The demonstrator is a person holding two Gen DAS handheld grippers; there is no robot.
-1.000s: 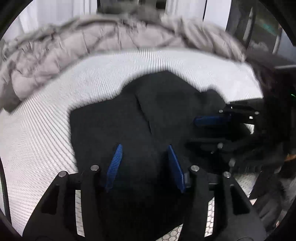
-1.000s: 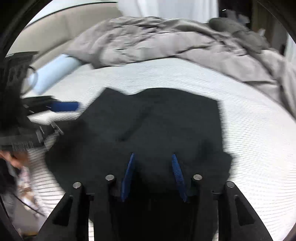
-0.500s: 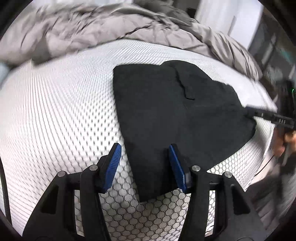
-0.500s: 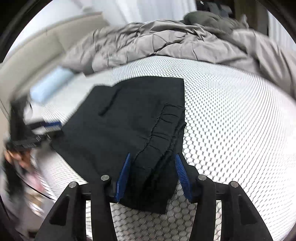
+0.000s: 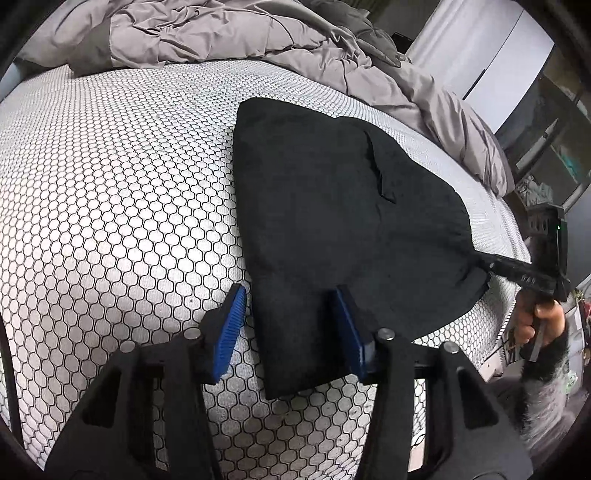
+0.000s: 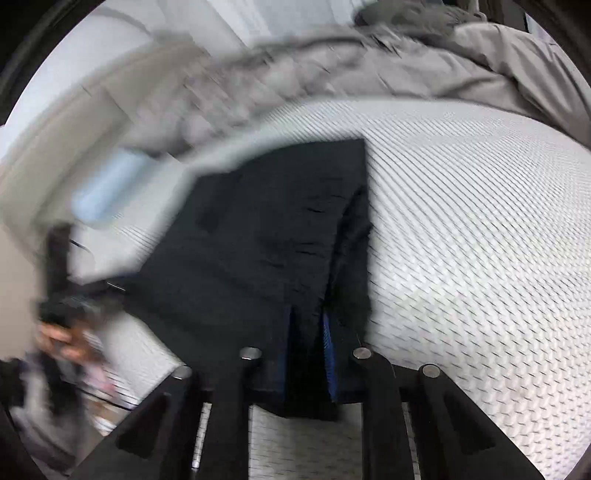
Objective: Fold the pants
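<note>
Black pants (image 5: pixel 332 221) lie on a honeycomb-patterned mattress (image 5: pixel 110 184) beside a grey duvet (image 5: pixel 258 33).

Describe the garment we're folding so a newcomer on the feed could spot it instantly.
Start from the white mattress with the black honeycomb print, which fills most of the view below the rumpled grey duvet. On its near right part lies the folded black fabric pants, a flat dark slab. It is the only black cloth there; everything around it is pale.
</note>
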